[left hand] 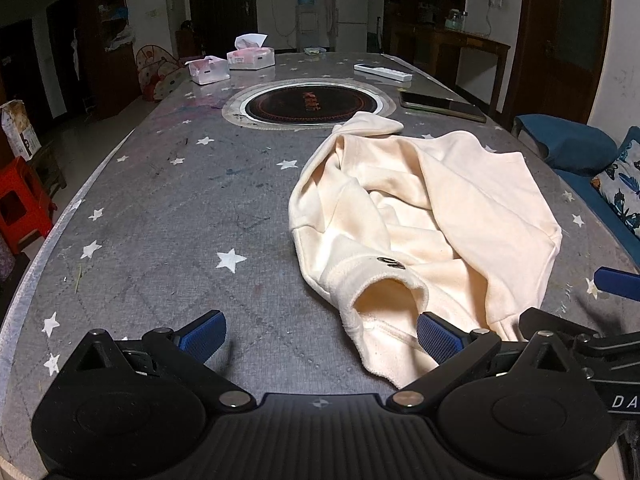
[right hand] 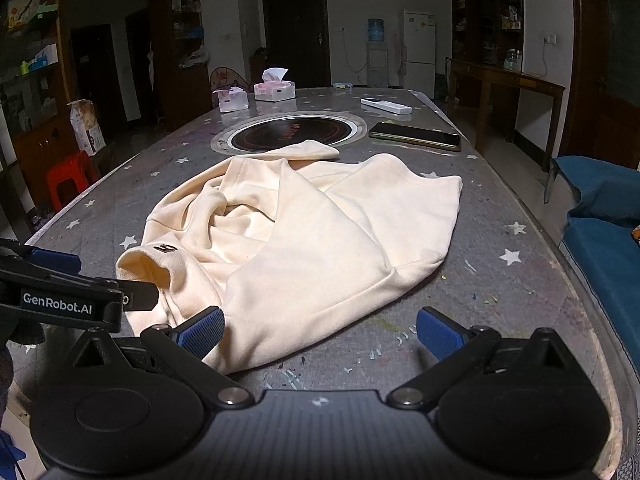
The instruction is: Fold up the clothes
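Observation:
A cream sweatshirt [left hand: 420,216] lies crumpled on the grey star-print table [left hand: 180,220], with a sleeve cuff [left hand: 384,292] and small dark label near the front. My left gripper [left hand: 320,336] is open and empty just in front of the cuff; its right finger touches the fabric's front edge. My right gripper [right hand: 320,332] is open and empty at the sweatshirt's [right hand: 312,224] near hem, its left finger over the cloth. The left gripper also shows in the right wrist view [right hand: 72,284], beside the cuff [right hand: 148,264].
A round black hob [left hand: 312,102] is set in the table's middle. A dark tablet [left hand: 440,106], a white remote [left hand: 382,72] and two tissue boxes [left hand: 250,58] lie farther back. A blue sofa [right hand: 600,232] stands to the right, a red stool [left hand: 22,204] to the left.

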### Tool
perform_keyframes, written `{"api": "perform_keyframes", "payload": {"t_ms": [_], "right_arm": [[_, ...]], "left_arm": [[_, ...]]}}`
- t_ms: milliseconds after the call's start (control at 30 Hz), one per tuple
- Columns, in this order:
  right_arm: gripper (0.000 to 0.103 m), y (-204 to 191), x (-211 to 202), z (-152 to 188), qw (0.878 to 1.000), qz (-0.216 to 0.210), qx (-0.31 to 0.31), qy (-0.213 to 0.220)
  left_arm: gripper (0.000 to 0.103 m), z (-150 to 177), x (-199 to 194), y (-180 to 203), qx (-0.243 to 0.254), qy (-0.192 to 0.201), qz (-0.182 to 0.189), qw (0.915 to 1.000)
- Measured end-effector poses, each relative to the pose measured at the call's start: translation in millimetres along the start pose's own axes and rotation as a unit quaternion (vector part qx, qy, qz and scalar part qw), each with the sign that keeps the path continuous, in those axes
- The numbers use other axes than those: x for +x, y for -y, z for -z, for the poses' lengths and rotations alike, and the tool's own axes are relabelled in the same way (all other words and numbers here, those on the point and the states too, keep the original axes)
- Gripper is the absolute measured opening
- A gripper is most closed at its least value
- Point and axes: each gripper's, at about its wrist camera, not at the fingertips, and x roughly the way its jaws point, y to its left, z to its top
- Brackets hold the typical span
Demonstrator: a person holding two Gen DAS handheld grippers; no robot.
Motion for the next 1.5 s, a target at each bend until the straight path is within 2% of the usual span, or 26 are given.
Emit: {"api": "perform_keyframes", "payload": {"t_ms": [533, 1000, 1100, 1300, 1500], "right_arm": [[0.103, -6, 6, -9, 1.000, -0.009, -0.005, 0.006], [0.103, -9, 19, -31, 0.999, -0.036, -0.022, 0.017], [0.101, -11, 27, -40, 0.999, -0.040, -0.033, 0.015], [0.090, -8, 51, -64, 0.998, -0.056, -0.041, 0.007], [0.085, -2, 74, -92, 0.996, -0.079, -0.036, 0.002]], "left_arm": [[0.103, -12, 5, -3, 0.008, 0.003, 0.002, 1.0000], [0.103, -36, 15, -9, 0.028, 0.004, -0.006, 0.9996], [0.103, -44, 18, -15, 0.027, 0.002, -0.005, 0.9996], [0.103, -62, 26, -22, 0.037, 0.003, -0.013, 0.9992], [0.103, -72, 30, -28, 0.041, -0.002, 0.002, 0.9991]]}}
